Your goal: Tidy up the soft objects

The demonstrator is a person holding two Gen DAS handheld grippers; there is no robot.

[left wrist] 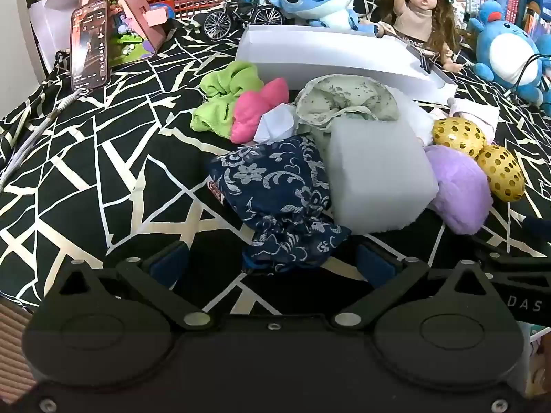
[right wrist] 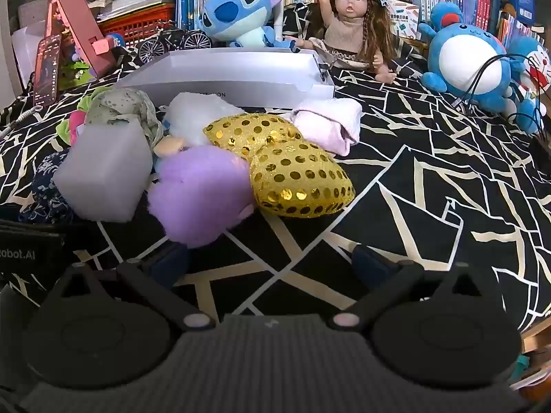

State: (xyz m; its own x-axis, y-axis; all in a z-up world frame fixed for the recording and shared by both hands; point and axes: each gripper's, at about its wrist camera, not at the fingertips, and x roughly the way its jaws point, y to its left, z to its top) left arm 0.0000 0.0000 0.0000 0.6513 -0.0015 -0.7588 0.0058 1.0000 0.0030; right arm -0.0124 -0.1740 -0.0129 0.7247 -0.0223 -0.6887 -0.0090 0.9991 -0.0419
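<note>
Soft things lay heaped mid-counter on the black, cream-lined cloth [right wrist: 430,186], in front of a white box [right wrist: 241,79]. Navy floral pouch [left wrist: 275,199] nearest the left gripper [left wrist: 272,261], its tail end lying between the jaws, pads not pressing it. Grey foam block [left wrist: 375,175] leaned against the pouch; purple plush [right wrist: 203,189] touched the block's other side. Two gold sequin cushions [right wrist: 299,179] overlapped just beside the plush, pale pink towel [right wrist: 330,120] behind them. Green cloth [left wrist: 224,96] and pink cloth [left wrist: 258,110] at the heap's far left. Right gripper [right wrist: 272,261] stood wide over bare cloth, holding nothing. Doll [right wrist: 351,24] and blue plush toy [right wrist: 237,10] sat behind the box.
</note>
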